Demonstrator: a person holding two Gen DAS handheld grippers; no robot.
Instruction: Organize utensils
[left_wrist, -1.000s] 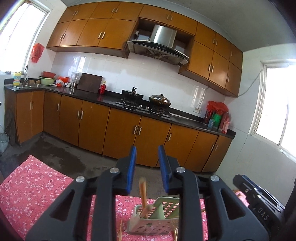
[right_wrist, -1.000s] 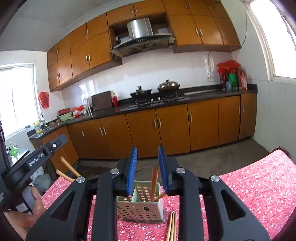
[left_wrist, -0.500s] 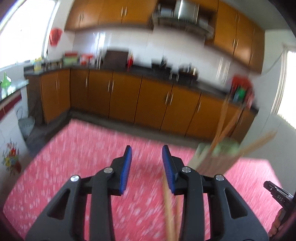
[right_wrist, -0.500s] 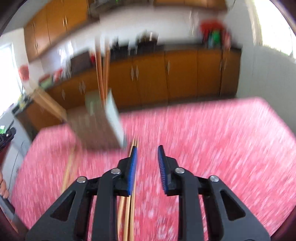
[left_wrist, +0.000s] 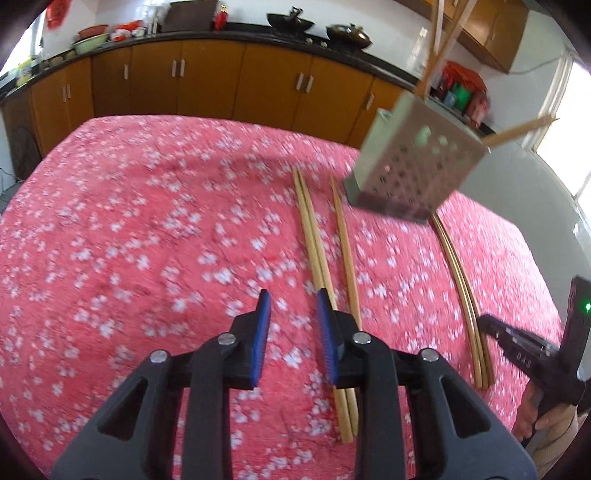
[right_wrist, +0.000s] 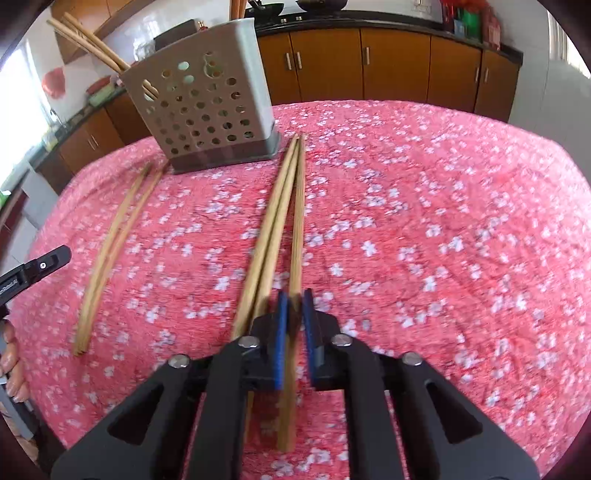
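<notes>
A: Wooden chopsticks (left_wrist: 325, 266) lie on the pink flowered cloth (left_wrist: 147, 229) in the left wrist view; where is the left gripper (left_wrist: 291, 325)?

B: Just left of them, jaws apart and empty. The perforated holder (left_wrist: 413, 166) stands beyond, more sticks inside.

A: And the right wrist view?

B: The right gripper (right_wrist: 293, 332) straddles one chopstick (right_wrist: 297, 221), jaws narrowed around it; whether they pinch it I cannot tell. The holder (right_wrist: 207, 103) stands ahead, to the left.
</notes>
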